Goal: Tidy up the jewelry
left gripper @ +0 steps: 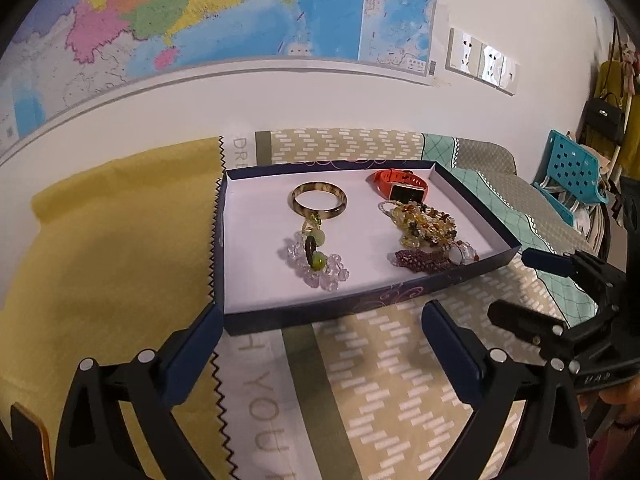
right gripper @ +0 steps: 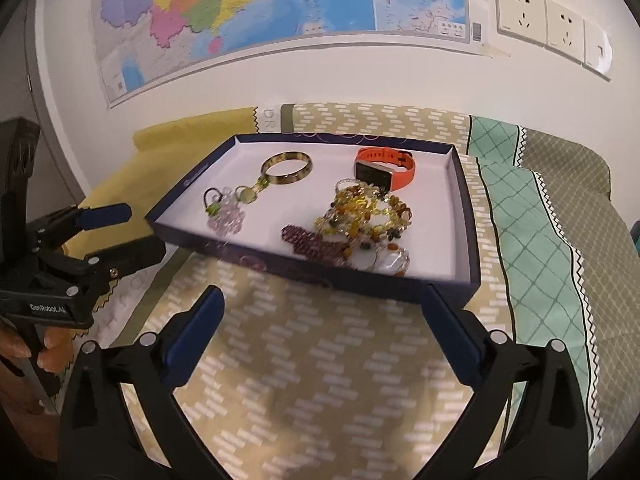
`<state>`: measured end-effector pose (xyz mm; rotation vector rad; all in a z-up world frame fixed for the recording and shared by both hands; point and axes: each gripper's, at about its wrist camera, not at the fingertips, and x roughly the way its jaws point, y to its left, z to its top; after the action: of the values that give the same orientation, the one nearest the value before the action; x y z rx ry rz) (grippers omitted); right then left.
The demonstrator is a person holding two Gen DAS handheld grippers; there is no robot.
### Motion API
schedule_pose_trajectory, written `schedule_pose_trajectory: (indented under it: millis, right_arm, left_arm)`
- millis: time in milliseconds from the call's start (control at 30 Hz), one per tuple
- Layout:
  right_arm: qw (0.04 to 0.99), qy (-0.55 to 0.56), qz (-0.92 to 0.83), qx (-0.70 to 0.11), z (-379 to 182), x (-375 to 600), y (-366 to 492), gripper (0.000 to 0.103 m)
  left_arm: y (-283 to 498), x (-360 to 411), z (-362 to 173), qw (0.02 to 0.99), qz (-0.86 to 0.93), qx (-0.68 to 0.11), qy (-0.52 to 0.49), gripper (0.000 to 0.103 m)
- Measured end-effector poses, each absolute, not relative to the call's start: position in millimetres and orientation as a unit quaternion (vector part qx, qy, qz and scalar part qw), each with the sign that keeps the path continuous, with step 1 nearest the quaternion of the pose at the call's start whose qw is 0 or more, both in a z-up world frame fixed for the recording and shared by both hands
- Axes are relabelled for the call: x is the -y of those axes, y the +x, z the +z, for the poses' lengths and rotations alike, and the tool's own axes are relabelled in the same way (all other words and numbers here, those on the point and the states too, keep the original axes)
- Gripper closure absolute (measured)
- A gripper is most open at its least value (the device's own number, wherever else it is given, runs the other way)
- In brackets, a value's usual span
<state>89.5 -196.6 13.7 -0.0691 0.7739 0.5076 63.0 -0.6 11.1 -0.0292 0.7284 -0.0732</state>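
Note:
A shallow dark-blue tray (left gripper: 472, 204) (right gripper: 466, 208) with a white floor lies on a patchwork cloth. In it are a brown-yellow bangle (left gripper: 317, 201) (right gripper: 286, 168), a clear and green bead bracelet (left gripper: 318, 261) (right gripper: 224, 212), an orange watch (left gripper: 400, 186) (right gripper: 386, 170), a heap of amber bead bracelets (left gripper: 424, 222) (right gripper: 364, 212) and a purple bead bracelet (left gripper: 420, 261) (right gripper: 316, 245). My left gripper (left gripper: 322, 316) is open and empty just before the tray's near edge. My right gripper (right gripper: 322, 300) is open and empty before the tray's near right corner.
The cloth (left gripper: 380, 380) has yellow, patterned and teal patches. A wall with a map (left gripper: 240, 8) and sockets (right gripper: 552, 24) stands behind. A blue chair (left gripper: 572, 168) and a hanging bag are at the far right.

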Motion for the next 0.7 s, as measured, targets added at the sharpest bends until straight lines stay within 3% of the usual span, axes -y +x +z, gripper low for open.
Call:
schedule_pose_trajectory:
  millis: [700]
  right_arm:
    - [0.895,-0.036,0.235,-0.379,9,197,57,0.006]
  left_arm:
    - [33,1,11,0.935,0.02,-0.354,-0.009,0.007]
